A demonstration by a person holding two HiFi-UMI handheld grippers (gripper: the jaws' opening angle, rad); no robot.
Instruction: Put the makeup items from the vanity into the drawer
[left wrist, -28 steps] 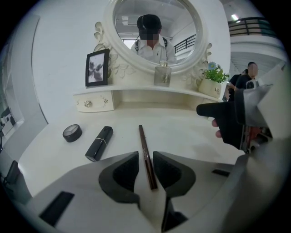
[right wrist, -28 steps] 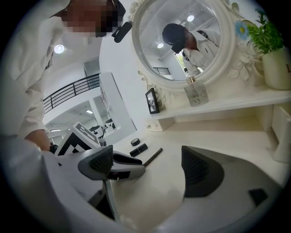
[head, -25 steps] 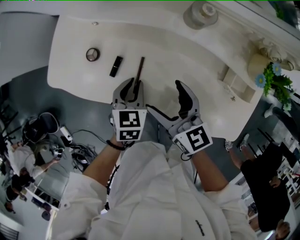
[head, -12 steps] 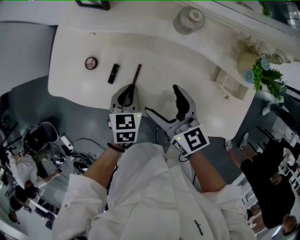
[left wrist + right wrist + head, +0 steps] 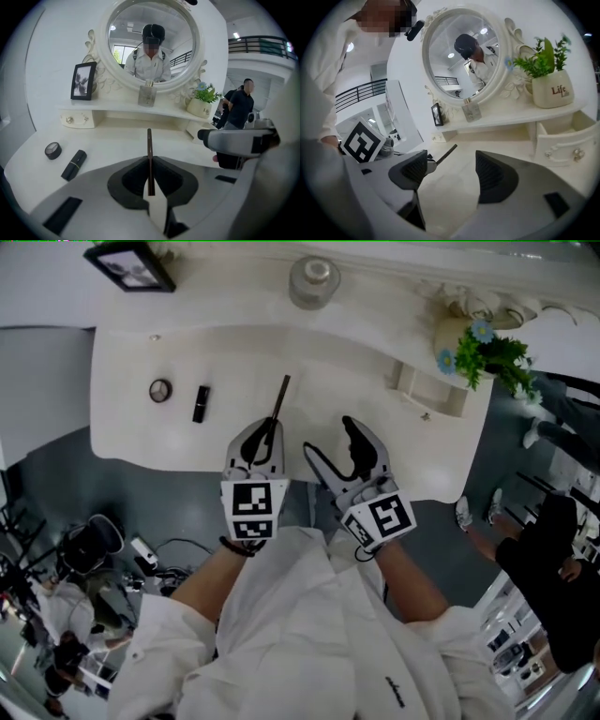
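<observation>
My left gripper (image 5: 260, 439) (image 5: 150, 182) is shut on the lower end of a thin dark brown makeup pencil (image 5: 278, 402) (image 5: 149, 152), which points away over the white vanity top (image 5: 366, 371). A black lipstick (image 5: 201, 403) (image 5: 74, 164) and a small round compact (image 5: 160, 390) (image 5: 53, 150) lie to its left on the vanity. My right gripper (image 5: 336, 454) (image 5: 451, 171) hovers beside the left one, its jaws closing with nothing between them. A small drawer (image 5: 424, 393) (image 5: 561, 140) stands pulled out at the right.
A round mirror (image 5: 152, 42) rises at the back, with a glass jar (image 5: 314, 282) (image 5: 146, 95) and a photo frame (image 5: 131, 265) (image 5: 83, 80) on the shelf. A potted plant (image 5: 483, 348) (image 5: 551, 86) sits above the drawer. A person (image 5: 241, 108) stands at the right.
The left gripper has carried the pencil to the right, away from the lipstick. The right gripper's jaws have narrowed. The head view has shifted, so the photo frame shows.
</observation>
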